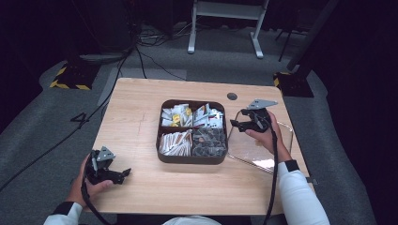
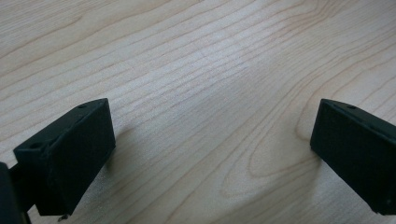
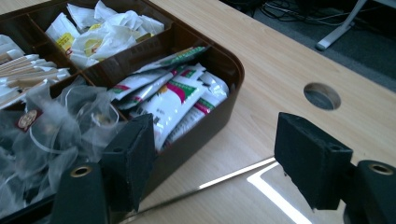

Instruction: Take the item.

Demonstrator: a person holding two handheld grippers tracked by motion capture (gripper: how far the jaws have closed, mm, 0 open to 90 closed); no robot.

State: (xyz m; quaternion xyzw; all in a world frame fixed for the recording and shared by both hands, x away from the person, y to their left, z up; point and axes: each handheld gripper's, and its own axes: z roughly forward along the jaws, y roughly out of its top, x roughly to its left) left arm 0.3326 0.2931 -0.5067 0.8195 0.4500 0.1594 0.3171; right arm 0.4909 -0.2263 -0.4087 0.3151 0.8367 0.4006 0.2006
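Observation:
A dark brown four-compartment box (image 1: 191, 159) sits at the table's middle. It holds white and yellow packets (image 3: 107, 32), white sachets with green and red print (image 3: 173, 98), mesh tea bags (image 3: 51, 135) and paper sticks (image 3: 23, 70). A clear lid (image 1: 263, 161) lies flat just right of the box. My right gripper (image 1: 236, 124) hovers over the lid's far end, pointing at the box's right wall (image 3: 201, 135); its jaws (image 3: 215, 154) stand open with nothing between them. My left gripper (image 1: 123, 176) rests at the table's near left, open over bare wood (image 2: 210, 154).
A round cable hole (image 1: 232, 96) lies in the tabletop behind the right gripper. The lid's thin edge (image 3: 233, 179) runs below the right jaws. Grey carpet, cables and a white stand's legs (image 1: 225, 28) are beyond the table's far edge.

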